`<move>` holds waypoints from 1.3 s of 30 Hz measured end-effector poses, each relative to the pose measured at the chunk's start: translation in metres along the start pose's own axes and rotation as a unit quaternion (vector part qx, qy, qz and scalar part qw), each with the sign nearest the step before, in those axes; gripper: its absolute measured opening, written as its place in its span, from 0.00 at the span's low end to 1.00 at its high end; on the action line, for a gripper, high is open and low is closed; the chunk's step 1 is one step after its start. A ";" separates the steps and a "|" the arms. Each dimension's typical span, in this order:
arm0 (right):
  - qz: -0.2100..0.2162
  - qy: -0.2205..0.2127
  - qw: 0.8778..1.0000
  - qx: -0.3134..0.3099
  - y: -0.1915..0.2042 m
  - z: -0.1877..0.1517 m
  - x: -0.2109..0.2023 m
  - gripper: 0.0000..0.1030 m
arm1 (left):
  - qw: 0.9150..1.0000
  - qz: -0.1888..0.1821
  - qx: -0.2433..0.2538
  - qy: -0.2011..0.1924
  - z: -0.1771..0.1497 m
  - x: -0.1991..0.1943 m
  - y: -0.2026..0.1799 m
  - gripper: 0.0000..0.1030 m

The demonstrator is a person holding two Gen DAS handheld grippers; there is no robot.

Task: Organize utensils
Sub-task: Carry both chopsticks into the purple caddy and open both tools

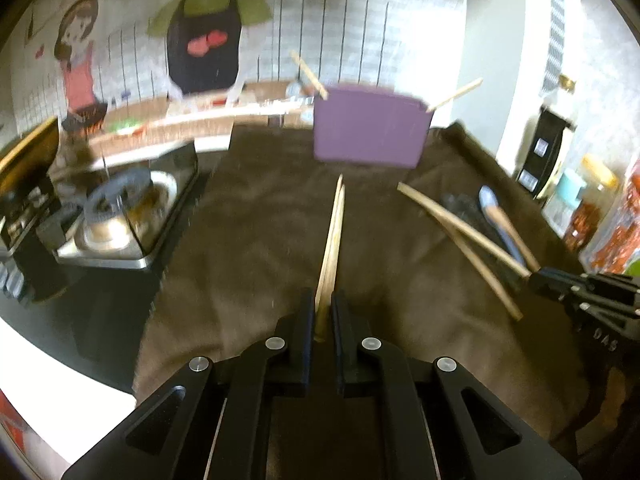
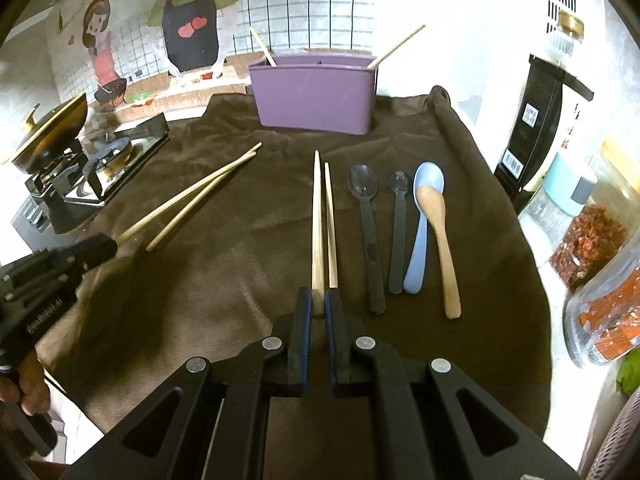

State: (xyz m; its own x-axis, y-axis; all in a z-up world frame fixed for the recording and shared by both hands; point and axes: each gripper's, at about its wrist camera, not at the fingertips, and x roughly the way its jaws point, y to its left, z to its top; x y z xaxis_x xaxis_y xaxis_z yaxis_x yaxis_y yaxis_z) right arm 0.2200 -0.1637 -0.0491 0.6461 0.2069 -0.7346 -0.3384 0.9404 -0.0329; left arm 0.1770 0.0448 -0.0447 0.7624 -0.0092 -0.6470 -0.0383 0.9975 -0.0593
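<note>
Left wrist view, blurred: left gripper (image 1: 323,304) clamped on a chopstick pair (image 1: 334,236) above the brown cloth (image 1: 248,240); purple holder (image 1: 370,128) beyond; spoons hard to make out.
Right wrist view: right gripper (image 2: 319,302) clamped on one chopstick (image 2: 318,220), its mate (image 2: 330,224) lying beside; four spoons (image 2: 400,232) just right.

"GenRobot.AI" (faint), left hand-held gripper (image 2: 108,247)

A home kitchen counter: gas stove (image 2: 100,168), lidded wok (image 2: 52,128), spice jars (image 2: 588,236), tiled wall (image 2: 304,4).
</note>
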 end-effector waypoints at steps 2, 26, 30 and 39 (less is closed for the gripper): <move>0.000 -0.012 1.000 -0.005 -0.001 0.008 -0.011 0.05 | 1.000 0.002 0.012 -0.021 0.015 -0.011 -0.003 0.07; -0.022 -0.217 0.973 -0.078 -0.013 0.301 -0.133 0.05 | 0.979 -0.093 0.036 -0.180 0.327 -0.063 -0.004 0.06; -0.024 -0.250 0.965 -0.070 -0.017 0.340 -0.144 0.05 | 0.970 -0.078 0.033 -0.227 0.367 -0.065 -0.007 0.06; 0.000 -0.236 0.971 -0.035 -0.036 0.373 -0.077 0.05 | 0.976 -0.080 -0.014 -0.204 0.395 0.020 0.004 0.06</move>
State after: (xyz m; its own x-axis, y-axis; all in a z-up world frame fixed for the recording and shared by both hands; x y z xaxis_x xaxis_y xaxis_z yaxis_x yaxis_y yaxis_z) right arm 0.4378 -0.1128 0.2612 0.8826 0.3224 -0.3422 -0.3726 0.9235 -0.0911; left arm 0.4474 0.0760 0.2428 0.9538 -0.1295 -0.2711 0.0886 0.9834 -0.1582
